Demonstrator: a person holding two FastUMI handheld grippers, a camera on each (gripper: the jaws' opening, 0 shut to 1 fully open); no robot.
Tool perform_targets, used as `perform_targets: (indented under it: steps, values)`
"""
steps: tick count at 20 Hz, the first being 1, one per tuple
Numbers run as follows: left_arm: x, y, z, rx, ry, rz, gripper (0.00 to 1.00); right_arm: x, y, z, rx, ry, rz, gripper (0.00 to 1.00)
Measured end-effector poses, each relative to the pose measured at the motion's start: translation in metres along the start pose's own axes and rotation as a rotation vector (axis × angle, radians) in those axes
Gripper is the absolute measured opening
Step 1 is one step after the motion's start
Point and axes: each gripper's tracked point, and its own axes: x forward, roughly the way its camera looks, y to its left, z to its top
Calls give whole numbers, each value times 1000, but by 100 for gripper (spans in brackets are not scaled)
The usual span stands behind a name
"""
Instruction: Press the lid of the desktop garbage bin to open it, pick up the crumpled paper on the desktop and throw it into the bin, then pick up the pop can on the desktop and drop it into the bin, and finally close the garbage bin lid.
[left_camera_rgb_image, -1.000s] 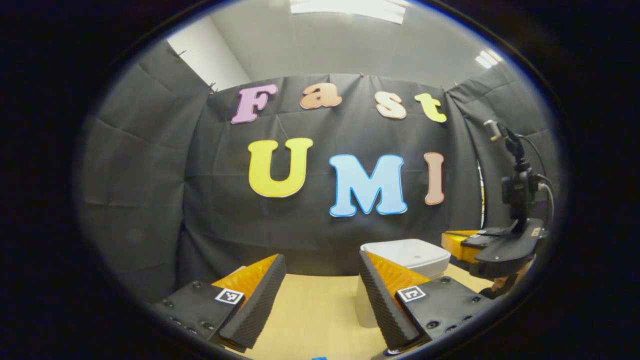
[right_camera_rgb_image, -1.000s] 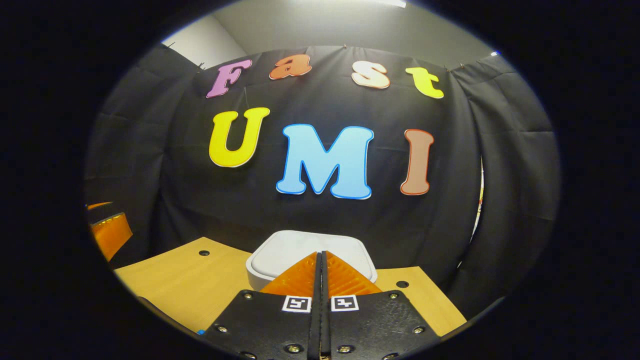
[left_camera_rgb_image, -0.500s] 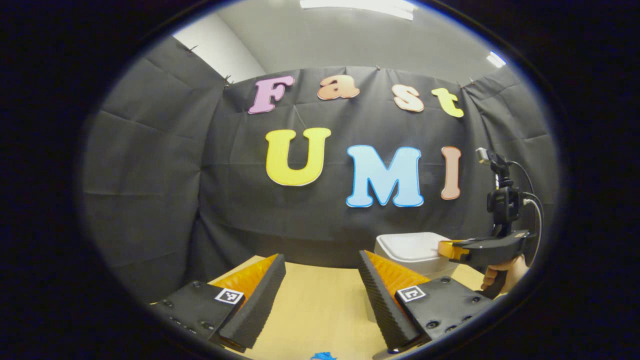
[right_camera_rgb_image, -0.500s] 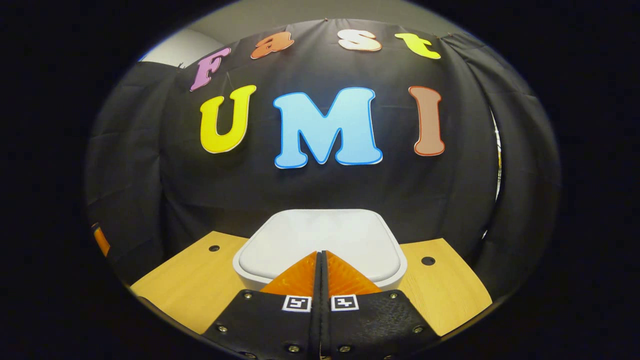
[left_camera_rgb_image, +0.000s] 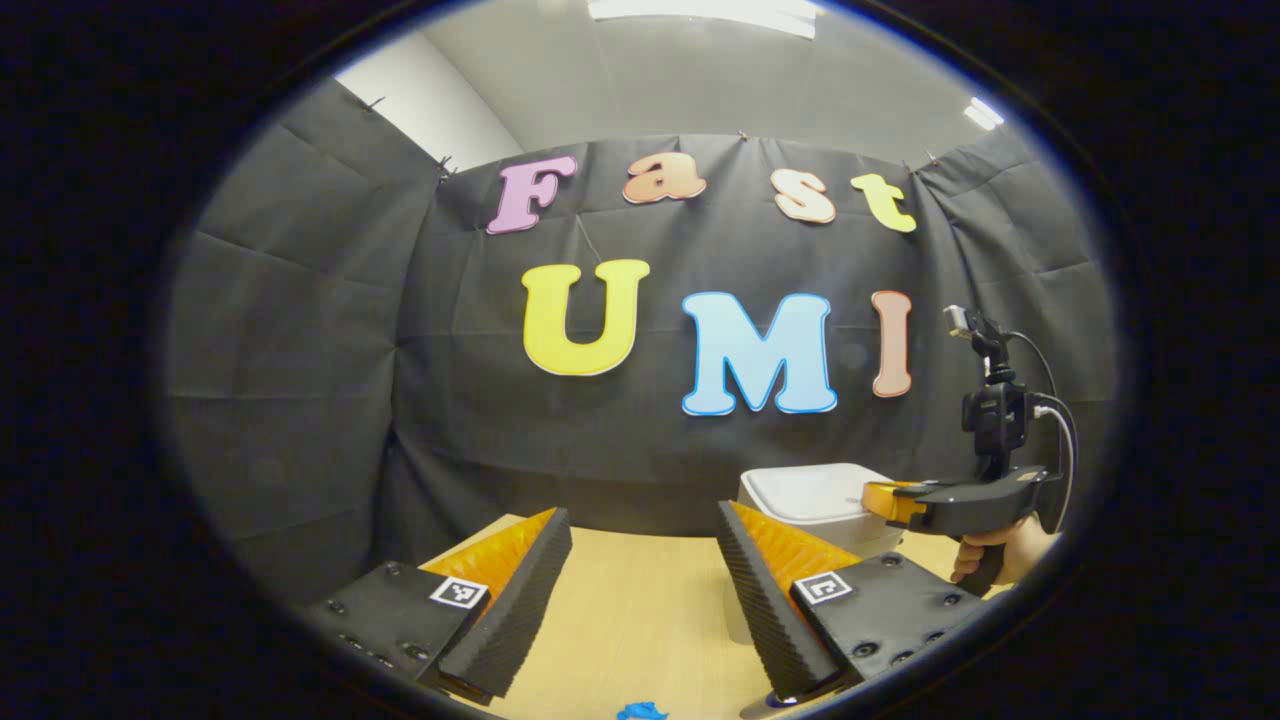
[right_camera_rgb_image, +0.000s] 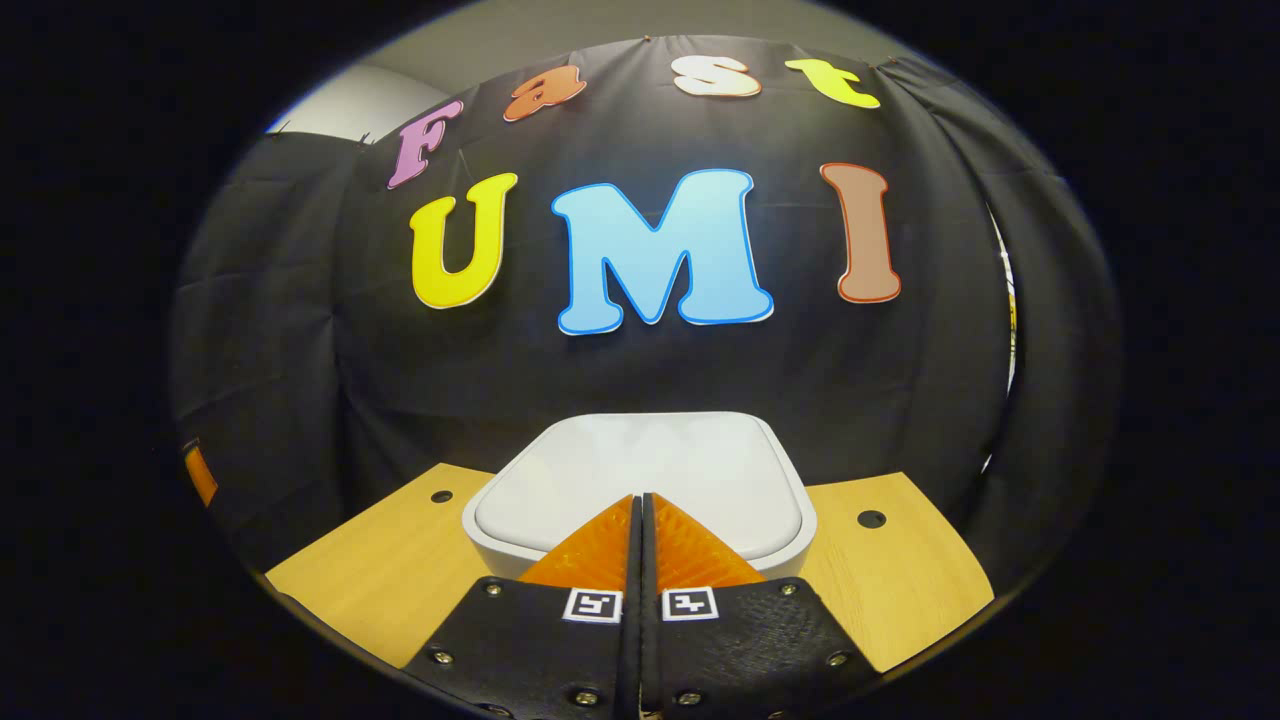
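Note:
The white desktop bin (left_camera_rgb_image: 815, 495) stands on the wooden table at the back right, and its lid (right_camera_rgb_image: 640, 465) lies flat and closed. My right gripper (right_camera_rgb_image: 642, 497) is shut with nothing between its fingers. Its tips sit over the front part of the lid, and I cannot tell whether they touch it. In the left gripper view the right gripper (left_camera_rgb_image: 878, 497) reaches sideways over the bin top, held by a hand (left_camera_rgb_image: 1005, 555). My left gripper (left_camera_rgb_image: 645, 560) is open and empty, low over the table to the left of the bin.
The wooden table (right_camera_rgb_image: 370, 560) has small round holes on either side of the bin (right_camera_rgb_image: 871, 519). A small blue thing (left_camera_rgb_image: 640, 711) lies at the bottom edge of the left gripper view. The black cloth wall stands close behind the bin.
The right gripper moved forward and down over the bin lid, which now looms larger in its view; it has barely moved in the last half second. The left gripper stayed open, turning slightly.

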Motion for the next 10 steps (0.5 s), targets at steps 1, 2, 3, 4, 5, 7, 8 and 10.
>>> perform_targets:
  steps: [1,2,3,4,5,7,8,10]
  values:
    - [-1,-1,0,-3,0,0,95,-1,-1,-1,0,-1,2,1]
    - [-2,-1,-1,-8,0,0,95,0,-1,-1,-11,-5,-1,1]
    - [-2,-1,0,-13,-1,3,95,-1,-1,-1,-34,-13,-8,1]
    - [-4,0,-1,-16,-1,5,95,-1,0,1,-65,-20,-20,1]
    - [-6,2,0,-18,-1,11,95,-1,1,0,-100,-26,-35,1]
    - [-9,6,-1,-27,0,24,95,0,2,3,-155,-29,-59,1]
    - [-11,9,0,-32,-4,31,95,0,3,5,-166,-27,-58,0]
    - [-15,14,4,-42,-14,46,95,-2,3,12,-143,-15,-45,1]
